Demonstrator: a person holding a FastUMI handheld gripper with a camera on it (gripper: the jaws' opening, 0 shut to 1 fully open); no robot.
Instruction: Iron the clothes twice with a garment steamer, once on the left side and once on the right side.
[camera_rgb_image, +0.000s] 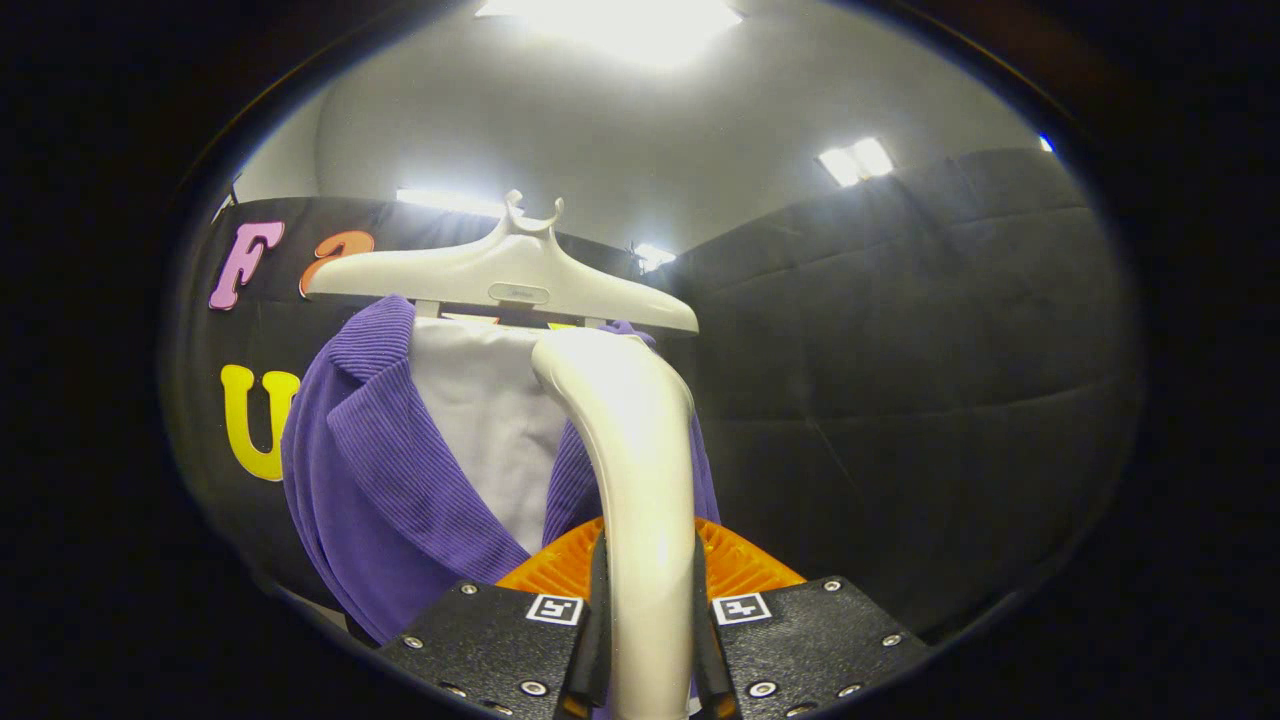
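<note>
Gripper (648, 640) clamped tight on the steamer (630, 470), both fingers (500, 640) pressing the sides of its pale handle, which rises from between them and curves up and over to the left. And the steamer's head sits right up near the collar of the purple jacket (385, 470), in front of its right-hand lapel, just below the hanger (505, 275). That jacket hangs just beyond the fingers, ribbed fabric, open at the front, with a white panel (490, 420) showing between the lapels. Left lapel is in full view; the handle covers much of the other side. An orange ribbed piece (560, 565) peeks out just behind the fingers, either side of the handle. Writing? A small oval badge on the hanger's middle, too small to read. Square black-and-white markers (554, 608) sit on each finger.
</note>
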